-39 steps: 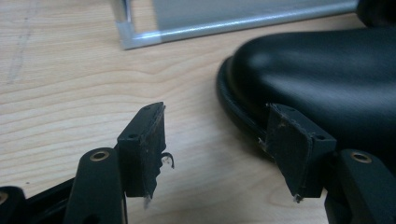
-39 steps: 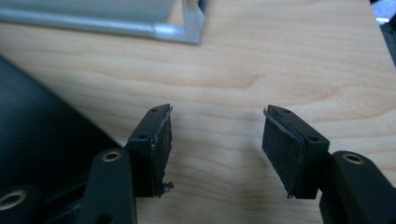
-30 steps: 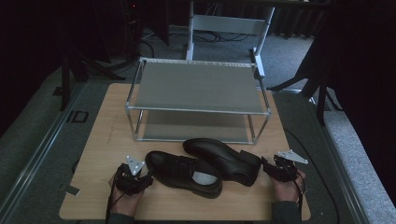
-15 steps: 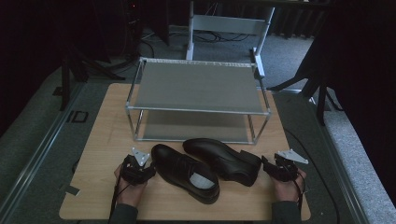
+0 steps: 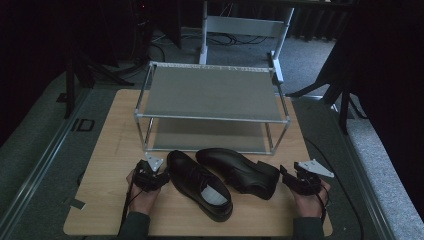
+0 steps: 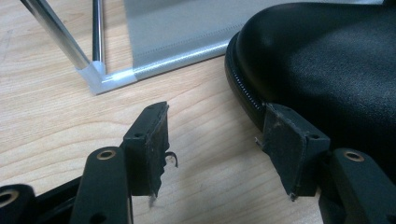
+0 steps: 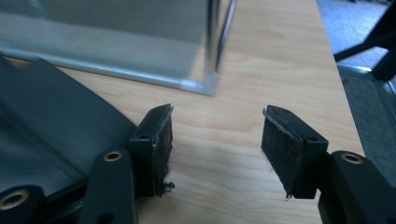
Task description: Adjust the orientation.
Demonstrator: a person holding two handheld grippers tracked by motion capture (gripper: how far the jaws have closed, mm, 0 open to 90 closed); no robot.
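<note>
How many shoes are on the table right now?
2. The left shoe lies beside the left gripper, its opening facing up. The right shoe lies next to it, toward the right gripper. Both sit in front of the rack.

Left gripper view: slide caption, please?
Open left claw beside the black shoe's toe, rack corner behind.

Left tool (image 5: 159, 172) open; right tool (image 5: 286, 176) open, low.
</note>
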